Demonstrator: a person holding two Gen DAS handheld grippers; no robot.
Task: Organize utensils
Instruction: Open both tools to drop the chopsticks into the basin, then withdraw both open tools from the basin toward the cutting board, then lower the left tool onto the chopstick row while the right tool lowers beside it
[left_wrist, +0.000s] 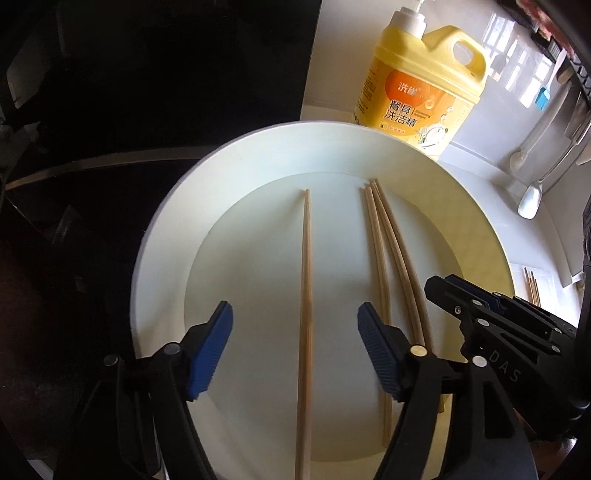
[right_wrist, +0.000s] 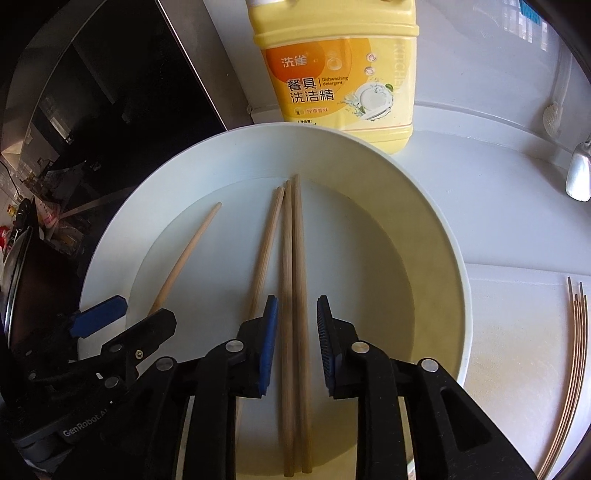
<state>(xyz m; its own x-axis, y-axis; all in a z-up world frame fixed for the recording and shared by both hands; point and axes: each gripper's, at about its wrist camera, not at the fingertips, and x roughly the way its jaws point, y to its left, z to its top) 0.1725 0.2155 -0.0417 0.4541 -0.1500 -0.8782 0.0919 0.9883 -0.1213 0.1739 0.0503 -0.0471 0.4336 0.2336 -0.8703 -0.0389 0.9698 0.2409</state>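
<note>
We see a white counter (right_wrist: 498, 206) that carries everything, with a dark glossy cooktop (left_wrist: 147, 92) on its left side. The biggest thing on the counter is a round white plate (left_wrist: 258, 155), and just behind it stands a yellow detergent bottle (right_wrist: 332, 74) with a white pump on top.

On the plate lie four wooden chopsticks. One single chopstick (left_wrist: 306, 295) lies alone on the left part of the plate. The other three chopsticks (left_wrist: 384, 251) lie close together to the right of it, with their far tips almost touching.

We hold the left gripper (left_wrist: 295, 354) above the near side of the plate. Its jaws stand wide apart, the single chopstick lies between them, and the blue pads (left_wrist: 212, 350) do not touch it.

The right gripper (right_wrist: 297, 347) is just beside the left one, also over the plate. Its jaws are only a little apart. Two chopsticks (right_wrist: 293, 295) of the group lie in the gap, and the third is just outside the left pad. The pads seem not to press on the wood.

At the right on the counter, well apart from the plate, lies another bundle of chopsticks (right_wrist: 576, 332). Further back we see a metal spoon (right_wrist: 578, 177) and a white brush (left_wrist: 528, 144).
</note>
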